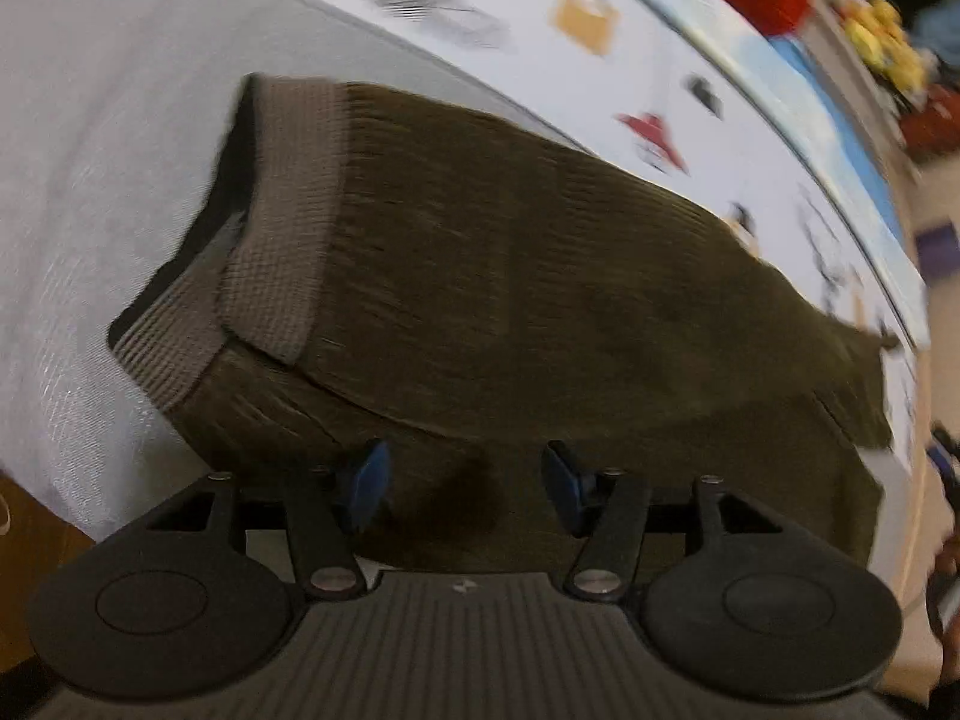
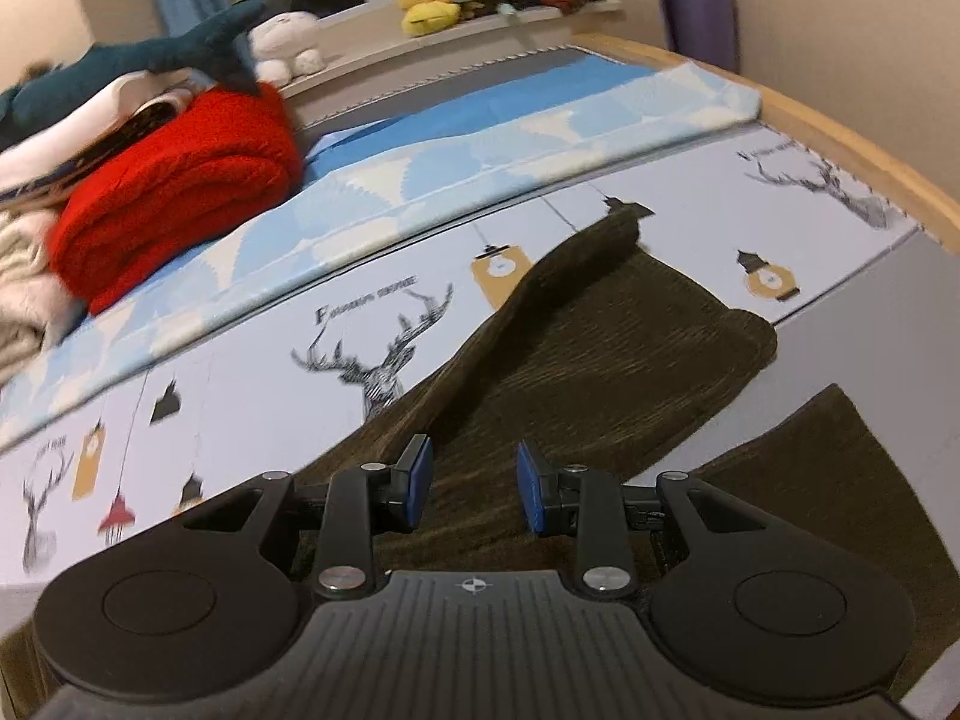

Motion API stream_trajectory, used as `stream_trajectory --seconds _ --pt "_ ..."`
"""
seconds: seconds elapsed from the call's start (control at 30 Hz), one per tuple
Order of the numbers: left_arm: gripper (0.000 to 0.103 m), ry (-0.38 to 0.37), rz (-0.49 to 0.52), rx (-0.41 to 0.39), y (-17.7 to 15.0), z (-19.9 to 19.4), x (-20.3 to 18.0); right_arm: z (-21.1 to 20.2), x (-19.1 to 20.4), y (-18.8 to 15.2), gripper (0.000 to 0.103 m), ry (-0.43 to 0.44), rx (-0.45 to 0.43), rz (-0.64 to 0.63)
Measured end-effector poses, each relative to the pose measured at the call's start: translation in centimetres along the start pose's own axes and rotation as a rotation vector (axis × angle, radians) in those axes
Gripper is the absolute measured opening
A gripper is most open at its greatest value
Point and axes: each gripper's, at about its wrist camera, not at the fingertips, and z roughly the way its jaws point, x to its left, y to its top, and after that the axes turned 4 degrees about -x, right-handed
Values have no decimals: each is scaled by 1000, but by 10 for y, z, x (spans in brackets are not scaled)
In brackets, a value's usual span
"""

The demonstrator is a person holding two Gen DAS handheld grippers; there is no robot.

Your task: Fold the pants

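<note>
Olive pants [image 1: 540,300] flat on printed sheet [image 2: 240,372], long axis running away from both claws. L gripper [image 1: 462,489] released, pads apart, over edge nr waistband [image 1: 282,228]. R gripper [image 2: 474,492] released, over fabric nr partly folded leg [image 2: 600,324]. Both equally near.

Left gripper [image 1: 462,489], right gripper [image 2: 474,489] — black ribbed bodies, round discs, silver screws, blue pads

We are observing a bed [image 2: 840,138] carrying a white printed sheet [image 2: 252,372] with deer and lantern motifs. Lying directly on it: dark olive pants [image 1: 540,276], a blue-patterned blanket [image 2: 480,138], a folded red blanket [image 2: 180,192].
</note>
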Motion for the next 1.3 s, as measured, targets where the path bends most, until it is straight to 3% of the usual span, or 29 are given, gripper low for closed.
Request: stream_trajectory --seconds 0.13,0.23,0.3,0.47,0.73,0.8,0.83,0.87,0.9,0.93,0.97,1.07,1.3 --pt "75 25 -146 -12 11 8 20 29 -9 9 33 -4 -4 45" --pt "77 85 -188 0 15 16 30 50 -15 16 33 0 -27 61" --pt "76 116 -208 -4 20 19 34 67 -23 21 34 6 -30 112" --pt "74 110 -261 -84 31 10 39 108 -32 29 45 20 -41 232" --pt "74 137 -302 -76 45 16 41 172 -24 34 53 54 24 303" --pt "69 145 -300 -79 44 16 42 181 -22 34 53 40 27 305" --pt "60 158 -284 -86 43 16 42 185 -21 35 53 26 26 302" --pt "52 168 -273 -89 44 18 41 188 -20 35 52 8 20 293" --pt "43 184 -269 -90 45 18 42 190 -19 35 40 -3 12 287" --pt "41 188 -270 -91 44 17 43 190 -19 36 28 -5 10 282" --pt "37 185 -276 -92 44 15 44 189 -20 38 7 -9 10 280" --pt "28 185 -273 -112 43 5 44 170 -24 47 4 0 -32 288" --pt "23 134 -262 -189 33 -27 39 81 -34 61 4 38 -133 291"
